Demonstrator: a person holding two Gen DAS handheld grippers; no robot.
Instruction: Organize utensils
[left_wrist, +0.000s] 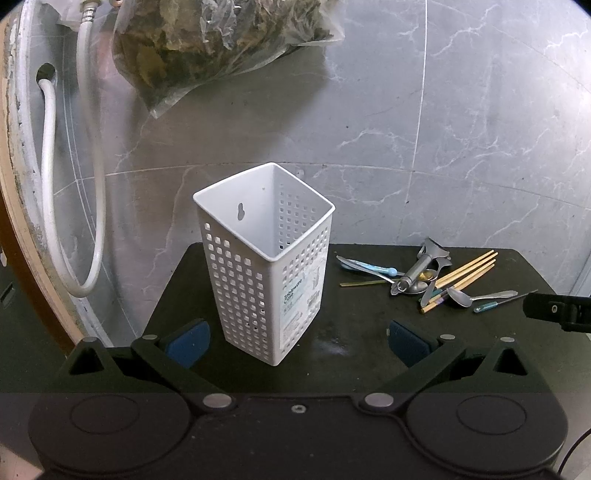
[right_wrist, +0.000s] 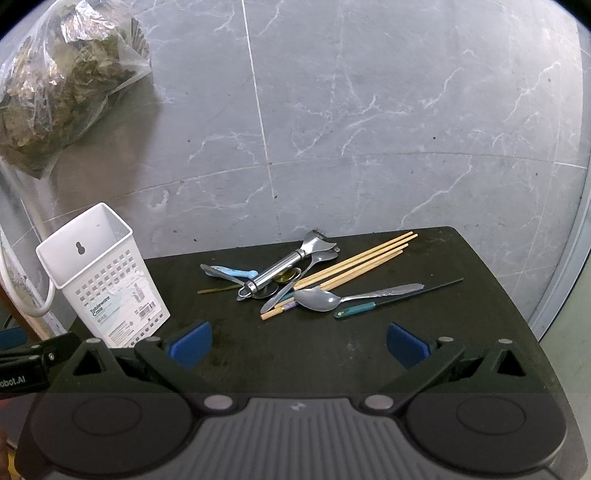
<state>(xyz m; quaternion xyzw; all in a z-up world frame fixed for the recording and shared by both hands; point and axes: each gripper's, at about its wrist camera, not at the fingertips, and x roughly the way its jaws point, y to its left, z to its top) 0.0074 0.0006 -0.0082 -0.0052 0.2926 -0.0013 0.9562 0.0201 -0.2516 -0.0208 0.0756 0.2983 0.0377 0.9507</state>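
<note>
Both grippers — left gripper (left_wrist: 297, 341), right gripper (right_wrist: 297, 343) — hover with jaws wide, holding nothing. The white utensil holder (left_wrist: 264, 258) stands upright on the black surface (right_wrist: 461, 332); the utensil pile (right_wrist: 314, 277) lies to its right — apart from it.

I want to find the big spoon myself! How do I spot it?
Look at the black table, at the utensil pile right of the white basket. The spoon lies at the pile's near edge, shiny bowl facing up, just behind the green-handled tool.
</note>
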